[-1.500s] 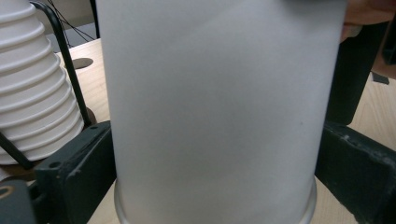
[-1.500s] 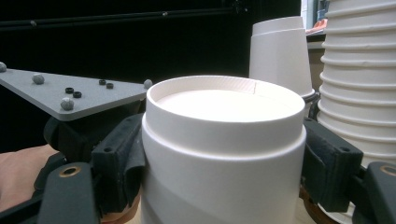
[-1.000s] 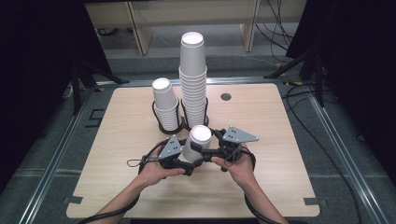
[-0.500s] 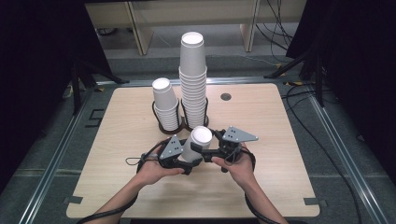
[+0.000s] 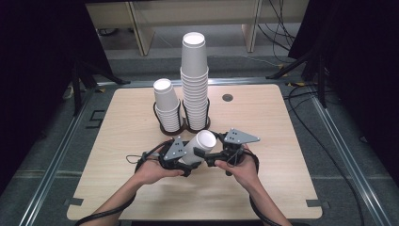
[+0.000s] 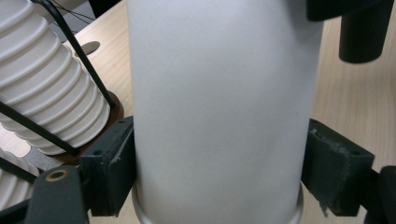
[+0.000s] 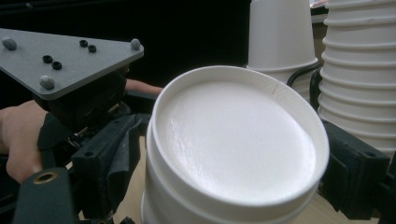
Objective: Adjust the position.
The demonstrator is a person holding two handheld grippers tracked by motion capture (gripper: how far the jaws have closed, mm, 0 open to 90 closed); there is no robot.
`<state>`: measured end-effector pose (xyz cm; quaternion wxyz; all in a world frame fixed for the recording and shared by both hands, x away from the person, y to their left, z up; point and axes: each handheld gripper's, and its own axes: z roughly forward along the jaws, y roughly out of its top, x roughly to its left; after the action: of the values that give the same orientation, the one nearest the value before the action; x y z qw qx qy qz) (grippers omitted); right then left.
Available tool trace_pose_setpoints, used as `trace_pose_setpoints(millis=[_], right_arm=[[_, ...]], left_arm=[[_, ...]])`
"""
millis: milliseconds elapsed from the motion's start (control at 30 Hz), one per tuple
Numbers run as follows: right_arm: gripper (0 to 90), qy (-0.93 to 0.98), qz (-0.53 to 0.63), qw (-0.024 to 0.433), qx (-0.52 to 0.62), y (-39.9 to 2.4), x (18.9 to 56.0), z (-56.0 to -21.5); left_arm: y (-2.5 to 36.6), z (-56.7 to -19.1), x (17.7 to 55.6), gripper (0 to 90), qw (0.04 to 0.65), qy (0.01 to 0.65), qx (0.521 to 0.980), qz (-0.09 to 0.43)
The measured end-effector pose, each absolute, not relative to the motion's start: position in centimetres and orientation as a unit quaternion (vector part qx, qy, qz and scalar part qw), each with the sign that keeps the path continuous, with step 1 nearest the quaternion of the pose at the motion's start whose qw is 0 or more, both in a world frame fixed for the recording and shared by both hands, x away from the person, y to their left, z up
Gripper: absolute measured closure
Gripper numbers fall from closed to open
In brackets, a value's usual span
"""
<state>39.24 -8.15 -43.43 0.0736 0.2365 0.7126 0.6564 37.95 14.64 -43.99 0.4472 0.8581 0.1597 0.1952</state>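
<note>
From above, light falls evenly on my table (image 5: 263, 141) and leaves only faint shadows under my hands, while the room on both sides sinks into near black. The picture is a little soft throughout. Along my left gripper, the cup (image 6: 219, 107) sits so close that it looks flat and grainy. Along my right gripper the cup's bottom shows a mild sheen against a dark, underlit background.

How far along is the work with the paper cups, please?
Done: a short stack and a tall stack stand in holders on the table. In hand: a white cup is held tilted between the left tool, whose jaws have just been closing on it, and the right tool. Left: the cup sits on neither stack yet.
</note>
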Motion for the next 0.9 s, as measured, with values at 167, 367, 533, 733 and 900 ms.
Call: trace_pose_setpoints(millis=[167, 367, 533, 733, 900], right_arm=[[15.3, 0.716, 0.653, 0.072, 0.237, -8.3, 39.1, -43.5], [14.9, 0.716, 0.652, 0.072, 0.240, -8.8, 39.0, -43.6], [15.0, 0.721, 0.647, 0.081, 0.233, -9.1, 39.1, -43.8], [15.0, 0.729, 0.638, 0.069, 0.238, -9.8, 39.1, -44.0], [15.0, 0.733, 0.632, 0.059, 0.245, -10.3, 38.8, -44.1]], left_arm=[[14.8, -43.7, 38.1, 20.1, 0.421, 0.148, 0.874, 0.192], [14.8, -43.3, 38.3, 20.1, 0.395, 0.129, 0.890, 0.185], [14.7, -42.9, 38.5, 20.1, 0.375, 0.113, 0.900, 0.193], [14.6, -42.5, 38.5, 20.1, 0.338, 0.082, 0.917, 0.197], [14.5, -42.3, 38.5, 20.8, 0.333, 0.071, 0.919, 0.199]])
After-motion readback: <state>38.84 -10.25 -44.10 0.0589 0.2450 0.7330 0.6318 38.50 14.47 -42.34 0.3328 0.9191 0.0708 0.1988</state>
